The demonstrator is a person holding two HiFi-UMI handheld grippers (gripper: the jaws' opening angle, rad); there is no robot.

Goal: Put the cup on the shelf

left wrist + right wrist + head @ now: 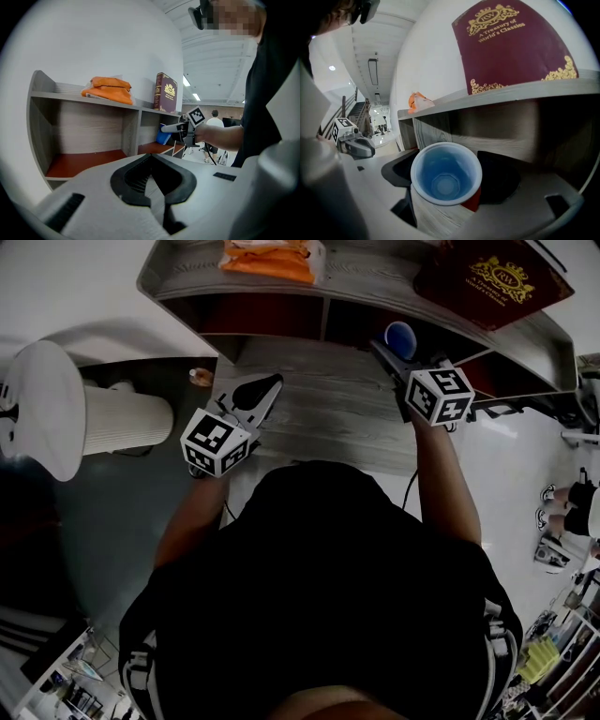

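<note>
The blue cup [400,337] with a white rim sits between the jaws of my right gripper [386,351], which is shut on it. It is held at the front of the right lower compartment of the grey shelf [375,285]. In the right gripper view the cup [446,174] is upright and empty, just under the top board [511,91]. My left gripper [272,382] hangs lower, before the left compartment, shut and holding nothing. From the left gripper view the cup [163,137] shows past the shelf's divider.
An orange bag [272,259] and a maroon book [492,282] lie on the shelf's top board. A white ribbed cylinder [122,416] stands on the floor at left, with a small orange object [200,377] near it. A person's feet [562,498] show at far right.
</note>
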